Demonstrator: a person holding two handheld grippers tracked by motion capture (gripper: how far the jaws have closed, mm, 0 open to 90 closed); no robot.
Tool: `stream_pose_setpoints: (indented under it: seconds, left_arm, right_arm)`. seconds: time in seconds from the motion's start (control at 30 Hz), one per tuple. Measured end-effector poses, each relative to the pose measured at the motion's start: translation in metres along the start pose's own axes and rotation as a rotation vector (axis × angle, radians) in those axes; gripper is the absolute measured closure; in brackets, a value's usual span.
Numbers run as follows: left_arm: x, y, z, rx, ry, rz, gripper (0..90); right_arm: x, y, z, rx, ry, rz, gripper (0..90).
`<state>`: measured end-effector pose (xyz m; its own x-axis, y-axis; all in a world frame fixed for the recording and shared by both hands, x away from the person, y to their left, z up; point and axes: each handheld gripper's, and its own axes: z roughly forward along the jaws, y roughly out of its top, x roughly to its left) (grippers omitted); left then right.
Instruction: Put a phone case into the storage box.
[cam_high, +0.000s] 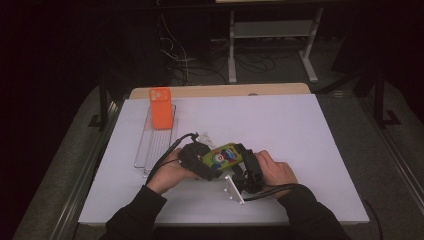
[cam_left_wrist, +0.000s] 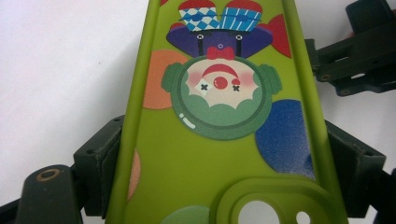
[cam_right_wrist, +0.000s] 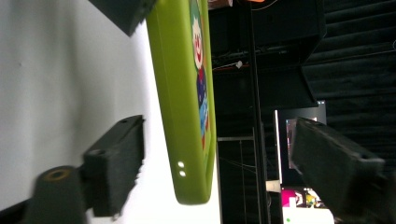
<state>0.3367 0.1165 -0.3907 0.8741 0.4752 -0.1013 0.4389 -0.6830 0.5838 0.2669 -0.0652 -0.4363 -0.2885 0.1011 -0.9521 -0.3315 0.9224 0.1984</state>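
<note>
Clamping the green phone case (cam_left_wrist: 219, 154), left gripper (cam_high: 202, 162) fingers pinch its edges.

The right hand-held gripper (cam_right_wrist: 215, 172) stands with its two black jaws wide apart. Between them hangs the end of a green phone case (cam_right_wrist: 184, 102), seen edge-on, with a clown picture on its right face. Neither jaw touches it. The white surface (cam_right_wrist: 56, 74) is at the left, a dark room at the right.
</note>
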Motion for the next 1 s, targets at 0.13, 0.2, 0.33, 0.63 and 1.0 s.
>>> stream_pose_setpoints:
  seconds: [0.13,0.2,0.33,0.63,1.0]
  left_arm:
    - [-0.0001,-0.0002,-0.0001,-0.008,0.001,-0.002,15.6]
    - [0.0008,0.0,-0.0012,0.001,0.001,0.009,15.6]
    - [-0.0002,-0.0002,-0.0008,-0.013,-0.001,-0.01,15.6]
    - [0.0016,0.0,-0.0037,-0.014,-0.011,-0.003,15.6]
    - [0.002,-0.0001,-0.0031,-0.007,-0.009,-0.001,15.6]
  right_arm:
    - [0.0019,0.0027,0.0018,0.011,0.009,-0.017,30.4]
    - [0.003,0.0034,0.0027,0.005,0.006,-0.023,38.1]
    - [0.0053,0.0046,0.0026,-0.01,-0.001,-0.03,50.8]
    - [0.0061,0.0061,0.0005,-0.018,0.015,-0.053,70.9]
    - [0.0082,0.0088,0.0005,0.009,0.034,-0.092,75.2]
